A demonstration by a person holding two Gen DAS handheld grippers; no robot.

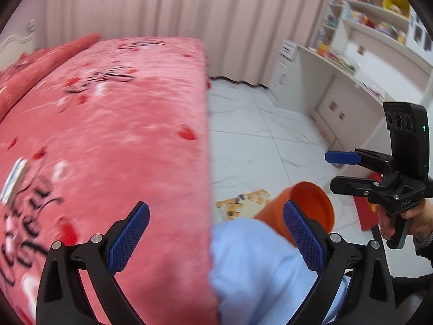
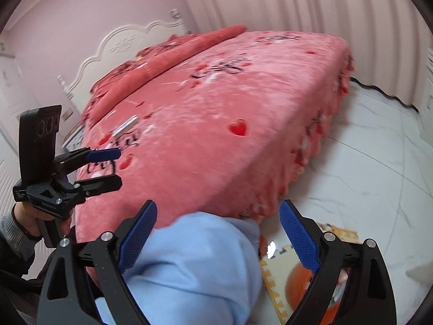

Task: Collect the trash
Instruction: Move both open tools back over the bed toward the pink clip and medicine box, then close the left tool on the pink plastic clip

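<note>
Left gripper (image 1: 216, 237): jaws spread wide, nothing between the pads; it hangs over the near edge of the bed (image 1: 121, 124), pointing down and forward. Right gripper (image 2: 217, 239): jaws also apart and empty, over the person's light-blue trouser knee (image 2: 189, 265) at the bed's near corner.

Candidate trash on the bed: a small flat white-and-grey packet (image 1: 13, 180), lying on the pink cover near the bed's left edge (blurred; cannot tell what it is). In the right wrist view the same packet (image 2: 125, 127) sits just beyond the left gripper's tips, long axis running roughly away toward the headboard (image 2: 119, 43).

Key relation: packet lies ahead and to the left of both grippers; left hand looks clearly nearer. The right would have to cross the left.

On the floor by the bed's near corner: orange bin (image 1: 305, 211) with open mouth tilted toward the camera, beside a puzzle mat (image 1: 243, 203) and a red flat item (image 1: 368, 214), likely more trash.

Judgement: left gripper reaches left-forward and closes across the packet's short side.
</note>
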